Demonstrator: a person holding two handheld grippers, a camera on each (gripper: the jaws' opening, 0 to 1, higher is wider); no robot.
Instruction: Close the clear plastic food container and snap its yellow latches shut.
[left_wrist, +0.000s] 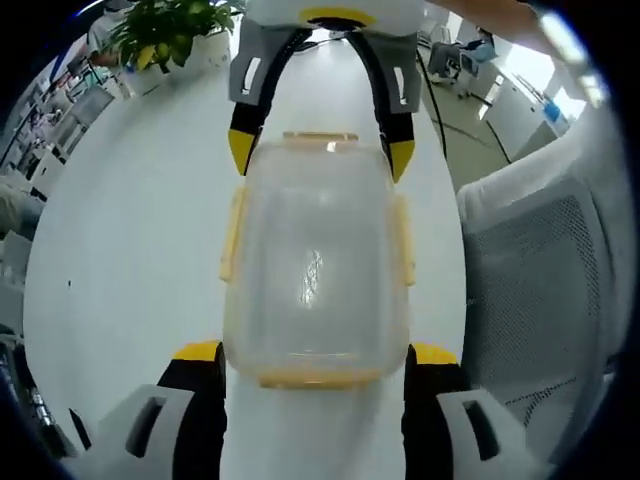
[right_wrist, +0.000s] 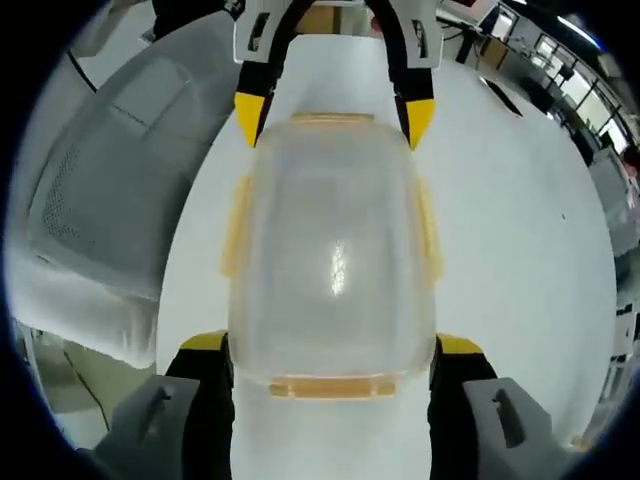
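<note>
In the left gripper view, the clear plastic food container (left_wrist: 316, 262) sits on the white desk (left_wrist: 130, 260) with its lid on, directly ahead and between the yellow-tipped fingers (left_wrist: 198, 353) of the left gripper (left_wrist: 316, 352), which stand wide at either side of its near end. The yellow latches (left_wrist: 232, 235) lie along its sides and ends. At the far end the right gripper (left_wrist: 320, 155) reaches in, its fingers spread at the container's far corners. A potted plant (left_wrist: 165, 35) stands at the far edge of the desk, and a white mesh chair (left_wrist: 545, 270) is beside it. In the right gripper view, the same container (right_wrist: 332, 255) lies between the right gripper's (right_wrist: 333, 345) widely spread fingers (right_wrist: 455, 346), with the left gripper (right_wrist: 335, 115) straddling the far end and the mesh chair (right_wrist: 110, 180) at the side.
</note>
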